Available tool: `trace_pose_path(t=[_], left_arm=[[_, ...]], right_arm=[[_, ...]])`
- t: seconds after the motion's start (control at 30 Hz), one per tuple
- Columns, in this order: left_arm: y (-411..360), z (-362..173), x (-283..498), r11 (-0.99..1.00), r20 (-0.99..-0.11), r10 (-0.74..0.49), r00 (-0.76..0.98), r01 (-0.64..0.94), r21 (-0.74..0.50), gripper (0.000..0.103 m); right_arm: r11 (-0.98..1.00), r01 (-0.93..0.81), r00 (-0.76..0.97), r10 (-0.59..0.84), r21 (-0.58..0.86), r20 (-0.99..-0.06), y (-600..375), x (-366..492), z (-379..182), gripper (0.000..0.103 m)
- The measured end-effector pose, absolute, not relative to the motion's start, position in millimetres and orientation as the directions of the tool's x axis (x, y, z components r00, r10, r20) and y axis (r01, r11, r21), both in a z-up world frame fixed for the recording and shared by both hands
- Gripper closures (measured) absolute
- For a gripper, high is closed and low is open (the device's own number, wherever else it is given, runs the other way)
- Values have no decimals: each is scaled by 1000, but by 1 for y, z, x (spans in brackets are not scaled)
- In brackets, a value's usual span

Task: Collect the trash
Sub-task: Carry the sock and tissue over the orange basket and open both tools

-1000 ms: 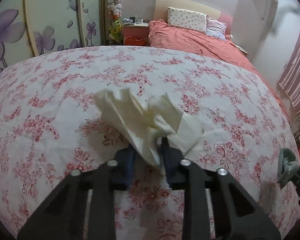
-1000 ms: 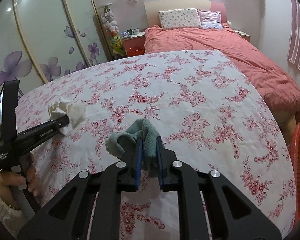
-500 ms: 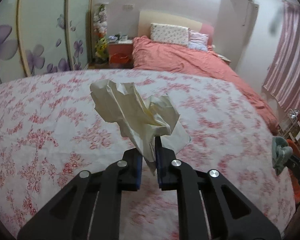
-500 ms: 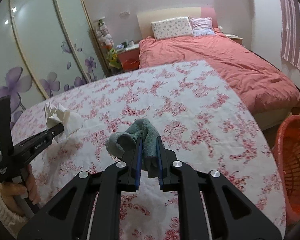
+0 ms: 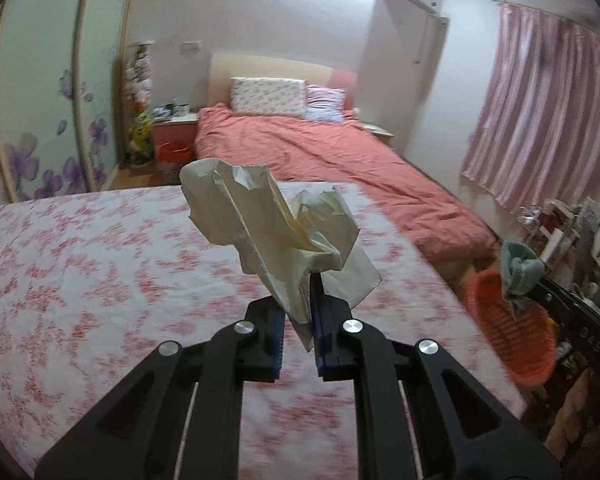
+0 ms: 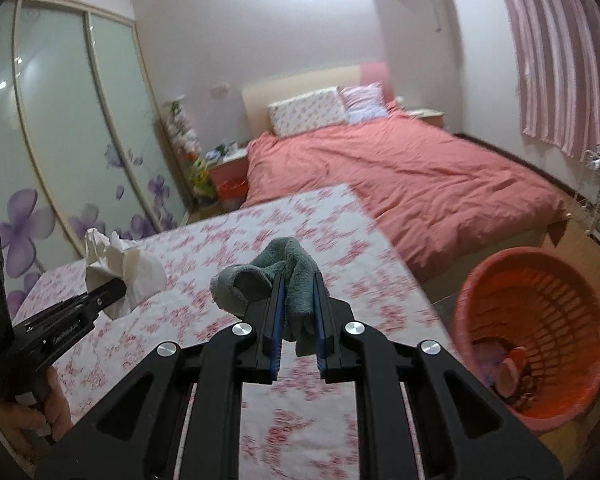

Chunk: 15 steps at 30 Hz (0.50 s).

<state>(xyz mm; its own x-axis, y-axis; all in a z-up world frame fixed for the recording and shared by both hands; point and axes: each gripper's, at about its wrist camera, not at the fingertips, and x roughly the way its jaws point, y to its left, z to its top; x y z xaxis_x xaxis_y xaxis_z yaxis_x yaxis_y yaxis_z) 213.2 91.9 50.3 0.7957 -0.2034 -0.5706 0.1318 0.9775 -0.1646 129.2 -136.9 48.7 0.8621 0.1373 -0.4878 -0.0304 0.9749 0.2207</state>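
My left gripper [image 5: 298, 312] is shut on a crumpled cream tissue [image 5: 268, 224], held up above the flowered bedspread [image 5: 80, 272]. My right gripper [image 6: 298, 312] is shut on a grey-green sock [image 6: 284, 276], also lifted off the bedspread [image 6: 300, 232]. An orange plastic basket [image 6: 540, 320] stands on the floor at the right, with a few items lying in its bottom. In the left wrist view the basket [image 5: 508, 336] shows at the right edge, with the sock [image 5: 518, 272] hanging in front of it. The tissue [image 6: 120, 272] and the left gripper [image 6: 114, 290] appear at the left of the right wrist view.
A bed with a salmon cover [image 6: 420, 176] and pillows [image 6: 308, 116] lies behind. Sliding wardrobe doors with purple flowers [image 6: 60, 140] fill the left side. A red nightstand [image 5: 172, 136] stands by the bed. Pink curtains [image 5: 540, 112] and a cluttered shelf [image 5: 572, 232] are at the right.
Both grippers have risen off the bedspread with their loads and swung to the right. The orange basket has come into view at the right in both views.
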Motion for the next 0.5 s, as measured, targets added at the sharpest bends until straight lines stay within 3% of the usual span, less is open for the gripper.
trace_pose_path(t=[0.3, 0.5], left_arm=[[18, 69, 193, 938, -533, -348, 772, 292, -188, 90], [-31, 68, 189, 903, -529, -426, 734, 375, -208, 90]], right_arm=[[974, 115, 919, -30, 195, -393, -189, 96, 65, 90], [958, 202, 918, -112, 205, -381, -220, 92, 61, 90]])
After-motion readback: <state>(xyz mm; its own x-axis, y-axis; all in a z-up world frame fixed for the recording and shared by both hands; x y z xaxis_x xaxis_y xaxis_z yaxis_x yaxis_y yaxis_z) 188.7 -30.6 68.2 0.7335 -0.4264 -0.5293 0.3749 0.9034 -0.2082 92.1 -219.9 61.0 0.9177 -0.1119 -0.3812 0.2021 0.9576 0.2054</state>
